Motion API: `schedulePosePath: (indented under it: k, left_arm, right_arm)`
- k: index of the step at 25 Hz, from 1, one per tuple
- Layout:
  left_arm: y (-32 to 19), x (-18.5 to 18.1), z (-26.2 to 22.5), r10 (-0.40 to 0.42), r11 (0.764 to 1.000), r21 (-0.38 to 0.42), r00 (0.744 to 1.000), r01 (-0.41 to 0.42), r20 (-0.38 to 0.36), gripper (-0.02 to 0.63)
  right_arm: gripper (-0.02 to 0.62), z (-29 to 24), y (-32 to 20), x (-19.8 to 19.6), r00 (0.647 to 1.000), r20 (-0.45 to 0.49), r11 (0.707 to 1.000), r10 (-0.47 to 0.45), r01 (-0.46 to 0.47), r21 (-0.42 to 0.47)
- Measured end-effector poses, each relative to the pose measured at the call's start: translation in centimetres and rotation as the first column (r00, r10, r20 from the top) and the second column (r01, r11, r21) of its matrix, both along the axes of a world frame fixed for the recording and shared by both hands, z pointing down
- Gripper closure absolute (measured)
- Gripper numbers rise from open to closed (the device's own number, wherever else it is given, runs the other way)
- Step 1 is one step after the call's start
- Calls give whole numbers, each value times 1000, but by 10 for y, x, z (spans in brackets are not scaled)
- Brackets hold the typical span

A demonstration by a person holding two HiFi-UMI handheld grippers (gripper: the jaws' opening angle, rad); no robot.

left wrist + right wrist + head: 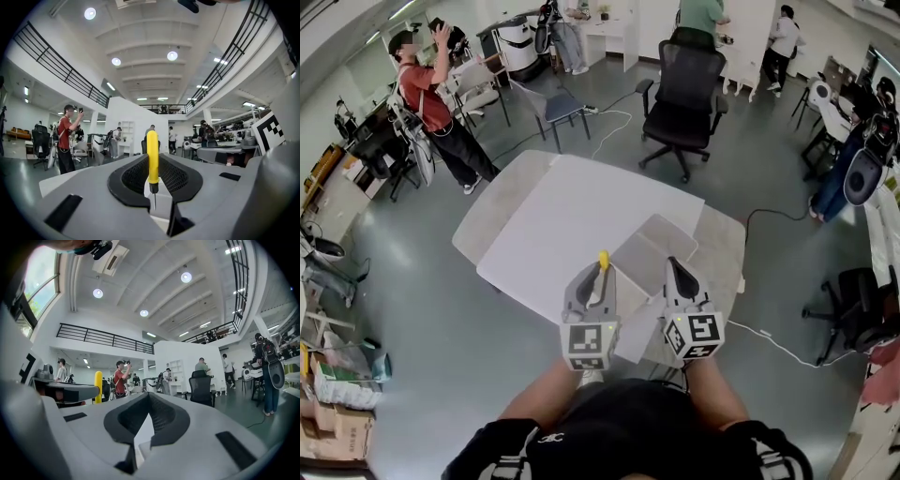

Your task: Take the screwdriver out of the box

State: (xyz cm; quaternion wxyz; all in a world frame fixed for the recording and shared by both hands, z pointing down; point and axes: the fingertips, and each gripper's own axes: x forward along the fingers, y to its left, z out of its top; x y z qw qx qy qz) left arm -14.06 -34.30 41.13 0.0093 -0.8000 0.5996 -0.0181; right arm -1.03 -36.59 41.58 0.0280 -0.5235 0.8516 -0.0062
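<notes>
**A:** Where is the screwdriver?

**B:** The screwdriver (152, 150) stands upright, with its smooth yellow handle up and its thin metal tip down. It is pinched between the textured black pads (132, 176) of the left hand-held gripper (592, 281), just left of the open pale grey box (670, 234). It looks already out.

**A:** And the rest?

**B:** The right hand-held gripper (148, 397) is closed and empty, above the smooth white tabletop (553, 216).

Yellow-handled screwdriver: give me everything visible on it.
The yellow-handled screwdriver has a smooth, plastic-looking round handle, a black collar and a thin bare metal shaft. It stands upright, tip down, clamped by the handle between the left gripper's black textured fingers, handle top poking above them. It is held in the air over the white table, touching nothing else visible.
</notes>
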Motion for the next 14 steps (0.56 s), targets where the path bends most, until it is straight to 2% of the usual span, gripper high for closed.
schedulePosePath:
  k: [7,14]
  left_arm:
    - [-2,-5,11,4,999,-50,1000,-5,-16,532]
    - [4,-3,20,25,997,-78,999,-28,-32,532]
  right_arm:
    - [583,-1,5,-1,1000,16,1000,15,-15,8]
    - [583,9,14,3,999,8,999,47,-47,-19]
